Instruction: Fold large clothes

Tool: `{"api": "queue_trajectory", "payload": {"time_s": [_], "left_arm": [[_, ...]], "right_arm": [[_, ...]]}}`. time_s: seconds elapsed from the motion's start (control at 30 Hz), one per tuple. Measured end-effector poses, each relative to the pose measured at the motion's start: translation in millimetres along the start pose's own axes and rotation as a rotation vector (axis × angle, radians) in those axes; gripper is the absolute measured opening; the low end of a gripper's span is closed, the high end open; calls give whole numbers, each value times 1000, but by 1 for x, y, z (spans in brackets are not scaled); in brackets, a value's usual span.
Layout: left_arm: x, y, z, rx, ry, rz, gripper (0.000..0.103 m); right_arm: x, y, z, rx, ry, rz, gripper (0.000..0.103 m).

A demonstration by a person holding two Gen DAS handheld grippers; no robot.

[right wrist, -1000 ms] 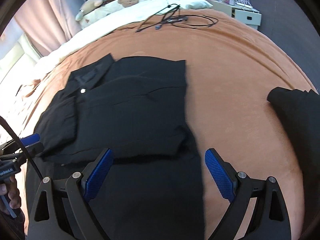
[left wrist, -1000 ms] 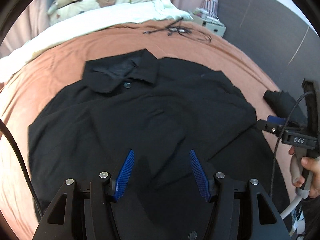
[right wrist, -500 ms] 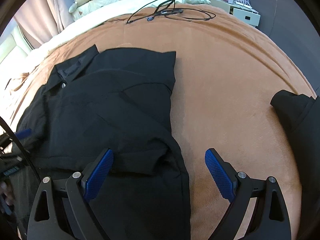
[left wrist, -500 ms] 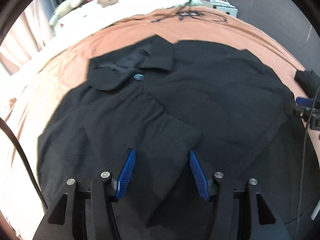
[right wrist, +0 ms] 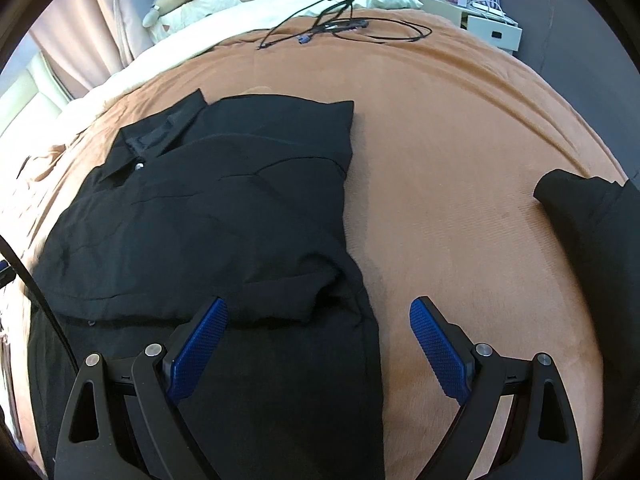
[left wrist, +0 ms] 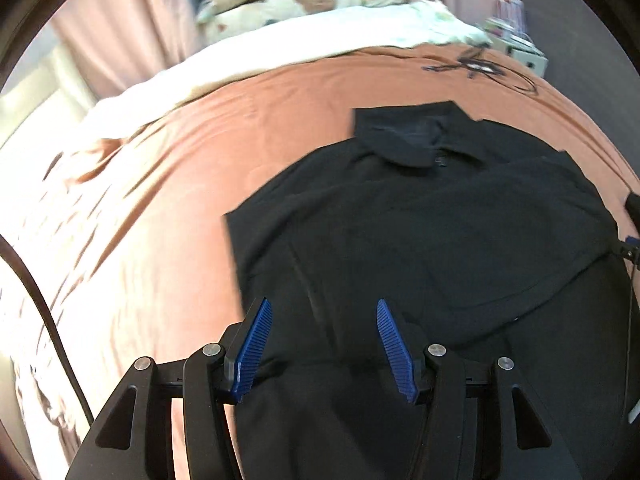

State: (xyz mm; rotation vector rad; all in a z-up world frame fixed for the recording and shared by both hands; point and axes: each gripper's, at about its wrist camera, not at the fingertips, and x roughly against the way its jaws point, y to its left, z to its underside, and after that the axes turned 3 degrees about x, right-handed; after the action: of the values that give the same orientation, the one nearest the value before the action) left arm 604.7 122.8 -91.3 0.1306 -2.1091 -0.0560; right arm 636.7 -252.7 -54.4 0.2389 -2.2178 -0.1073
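1. A wide bed covered with a rust-brown plush blanket [right wrist: 460,168] fills both views; a cream quilt [left wrist: 280,36] runs along its far edge.
2. A large black collared shirt-like garment [right wrist: 200,216] lies flat on the left half of the blanket, collar at the far left, one side folded over the body, its lower part reaching the near edge.
3. A second dark cloth piece [right wrist: 592,216] lies at the right edge, well apart from the garment.
4. The right gripper [right wrist: 318,344] hovers with its blue pads spread wide over the garment's right edge, nothing between them.
5. The left gripper [left wrist: 324,346] hangs over the garment's near left part, jaws moderately apart and empty.
6. A tangle of thin black cables [right wrist: 340,26] lies on the far blanket.
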Motion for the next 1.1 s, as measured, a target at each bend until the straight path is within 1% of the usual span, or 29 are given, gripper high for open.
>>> {"api": "queue_trajectory", "payload": {"time_s": [0.1, 0.17, 0.27, 0.3, 0.37, 0.53, 0.6, 0.63, 0.67, 0.7, 0.73, 0.77, 0.87, 0.9, 0.97, 1.03, 1.1], "left_arm": [[6, 20, 8, 36, 9, 6, 57], [4, 27, 11, 56, 22, 24, 57], [-6, 35, 15, 108, 51, 95, 57], [-14, 33, 15, 128, 62, 137, 57], [-26, 29, 16, 152, 81, 188, 57], [-69, 14, 14, 199, 141, 264, 57], [-81, 10, 13, 217, 149, 300, 57], [-85, 9, 13, 219, 150, 303, 56], [-88, 7, 13, 219, 147, 300, 43], [-90, 6, 13, 206, 140, 279, 33], [-91, 4, 12, 192, 134, 255, 26], [-90, 5, 12, 185, 124, 248, 13], [-82, 11, 4, 188, 72, 226, 8], [-77, 15, 0, 194, 40, 211, 8], [-72, 24, -5, 217, 8, 189, 7], [-78, 30, -7, 238, 26, 189, 7], [-94, 28, -5, 219, 86, 189, 9]], "right_arm": [[3, 3, 3, 4, 0, -6, 93], [4, 4, 5, 11, 3, -1, 93], [3, 4, 8, 19, 13, 9, 93], [2, 4, 9, 22, 16, 15, 93], [0, 2, 10, 25, 22, 28, 93], [-5, -3, 9, 11, 30, 24, 93], [-3, -5, 8, 5, 11, 15, 93], [-2, -5, 7, 4, -2, 11, 93], [0, -6, 5, 4, -15, 4, 93], [1, -6, 4, 2, -24, -3, 93], [1, -6, 3, -2, -30, -9, 93], [1, -7, 1, -9, -32, -18, 93], [-3, -7, -2, -17, -33, -16, 92], [-5, -7, -2, -21, -32, -12, 92], [-13, -7, -2, -27, -19, -12, 92], [-23, -5, 0, -12, 5, 13, 92], [-31, -4, 1, -6, 23, 38, 92]]}}
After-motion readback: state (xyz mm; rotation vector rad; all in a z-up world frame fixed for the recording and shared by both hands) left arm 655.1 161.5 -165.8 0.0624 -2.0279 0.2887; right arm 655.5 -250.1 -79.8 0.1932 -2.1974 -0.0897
